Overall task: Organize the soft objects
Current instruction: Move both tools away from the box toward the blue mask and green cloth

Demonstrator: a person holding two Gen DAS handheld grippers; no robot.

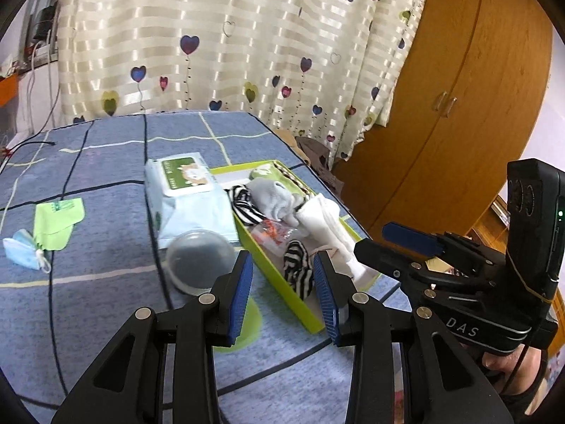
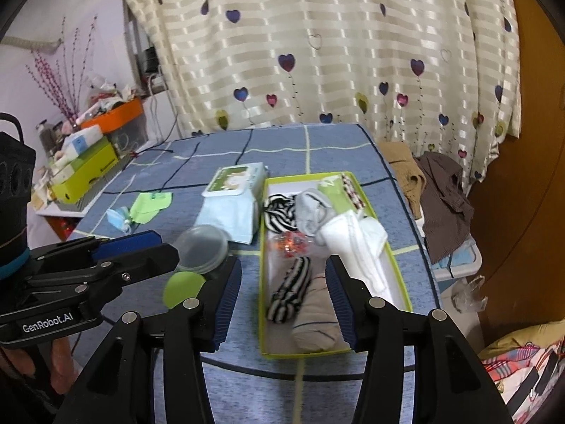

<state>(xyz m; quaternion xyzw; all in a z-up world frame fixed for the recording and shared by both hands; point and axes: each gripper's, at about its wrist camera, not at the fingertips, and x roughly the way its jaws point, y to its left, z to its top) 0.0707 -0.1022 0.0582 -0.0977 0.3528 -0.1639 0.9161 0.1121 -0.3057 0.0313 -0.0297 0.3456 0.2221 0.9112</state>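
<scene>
- Left tool [image 1: 282,265] and right tool [image 2: 282,272]: both spread apart, holding nothing, above the blue checked tabletop [image 1: 106,212].
- Rolled striped, grey and white socks [image 2: 300,282] inside shallow lime-green cardboard box [image 2: 263,282].
- Beside box: pale-blue wipes pack [image 1: 190,198], clear plastic dome lid [image 1: 199,259].

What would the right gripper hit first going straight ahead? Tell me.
Likely the socks in the green box: the open right gripper frames the beige sock and the striped sock. Depth is uncertain.

Heart-print curtain [image 1: 226,42] beside wooden wardrobe [image 1: 459,113].
</scene>
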